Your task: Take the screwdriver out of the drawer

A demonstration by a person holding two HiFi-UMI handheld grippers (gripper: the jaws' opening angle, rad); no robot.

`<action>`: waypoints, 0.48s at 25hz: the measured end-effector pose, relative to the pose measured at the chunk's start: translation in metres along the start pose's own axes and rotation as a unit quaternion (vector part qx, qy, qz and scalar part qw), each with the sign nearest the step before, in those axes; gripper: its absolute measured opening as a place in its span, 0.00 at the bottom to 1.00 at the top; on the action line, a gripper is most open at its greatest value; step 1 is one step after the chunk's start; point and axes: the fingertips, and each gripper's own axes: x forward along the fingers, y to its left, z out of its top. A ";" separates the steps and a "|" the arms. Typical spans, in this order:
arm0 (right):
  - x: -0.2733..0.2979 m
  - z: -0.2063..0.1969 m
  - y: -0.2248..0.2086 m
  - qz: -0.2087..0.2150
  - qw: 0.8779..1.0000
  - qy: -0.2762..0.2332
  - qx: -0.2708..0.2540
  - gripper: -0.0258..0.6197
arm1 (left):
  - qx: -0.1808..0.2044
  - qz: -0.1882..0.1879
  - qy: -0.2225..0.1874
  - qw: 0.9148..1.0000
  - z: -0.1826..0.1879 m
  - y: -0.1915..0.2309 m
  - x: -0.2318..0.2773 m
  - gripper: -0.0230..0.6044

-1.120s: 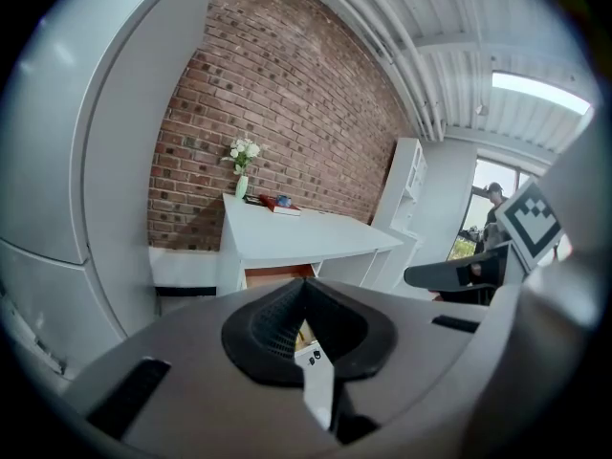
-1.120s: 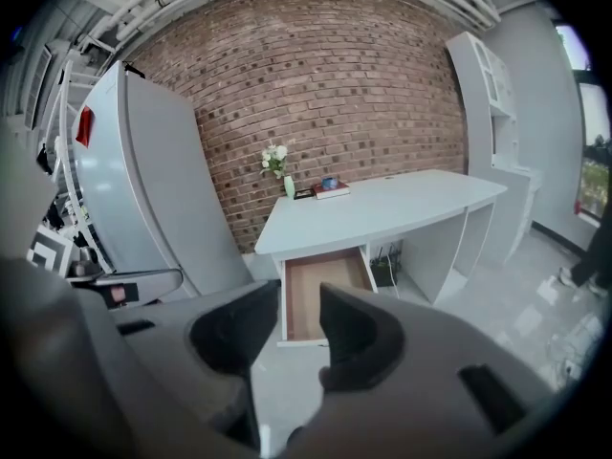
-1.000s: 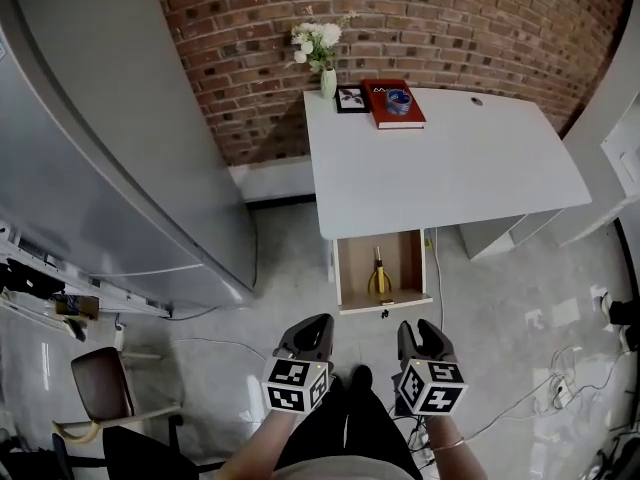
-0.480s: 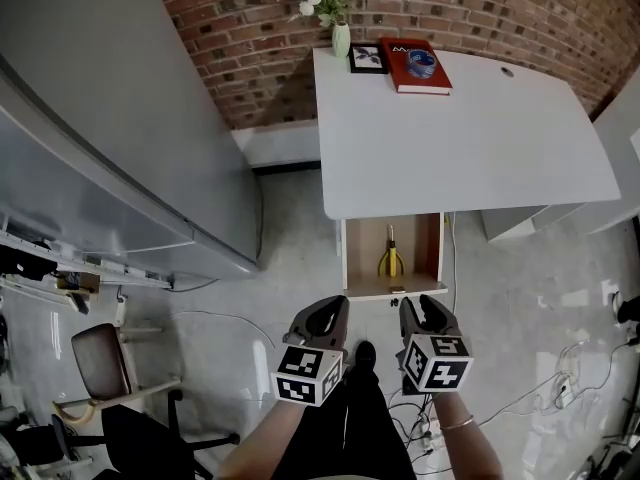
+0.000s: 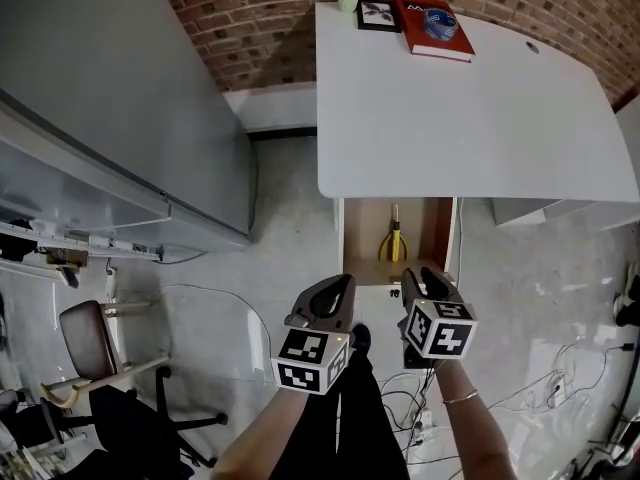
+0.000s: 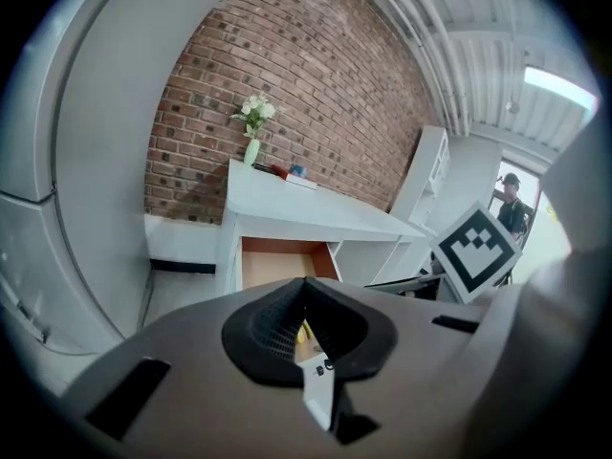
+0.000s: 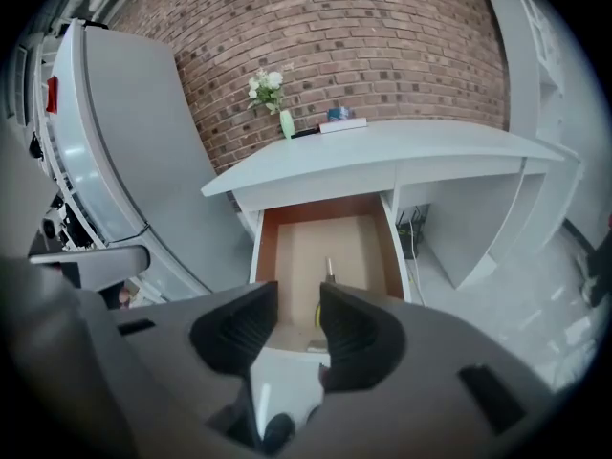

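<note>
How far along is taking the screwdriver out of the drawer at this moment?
Done: the wooden drawer under the white desk stands open. In hand: nothing. The right gripper, jaws apart and empty, hovers just short of the drawer front, lined up with the yellow-handled screwdriver lying inside. The left gripper, jaws together, is beside it. Left: reach in, grasp the screwdriver, lift it out.

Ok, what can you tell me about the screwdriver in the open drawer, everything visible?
The screwdriver lies flat on the pale, wooden-looking floor of the open drawer, about mid-width. Its handle is yellow and sits nearer the drawer front; a thin metal shaft points toward the desk. Only the drawer floor touches it. The open right claw is short of the drawer, and in the right gripper view it hides most of the handle.
</note>
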 end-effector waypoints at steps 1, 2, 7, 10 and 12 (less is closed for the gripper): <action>0.009 -0.001 -0.004 -0.001 1.000 0.005 -0.002 0.23 | -0.002 0.002 0.001 1.000 -0.003 0.001 0.004 0.02; 0.018 -0.002 -0.007 -0.001 1.000 0.010 -0.004 0.23 | -0.002 0.003 0.002 1.000 -0.007 0.003 0.008 0.02; 0.055 -0.005 -0.012 0.005 0.999 0.038 -0.022 0.23 | -0.013 0.016 0.015 1.000 -0.023 0.013 0.020 0.02; 0.072 -0.006 -0.015 0.003 0.998 0.048 -0.030 0.23 | -0.024 0.023 0.020 0.999 -0.028 0.020 0.026 0.02; 0.085 -0.007 -0.021 0.000 0.998 0.054 -0.028 0.23 | -0.028 0.028 0.020 0.999 -0.029 0.025 0.030 0.02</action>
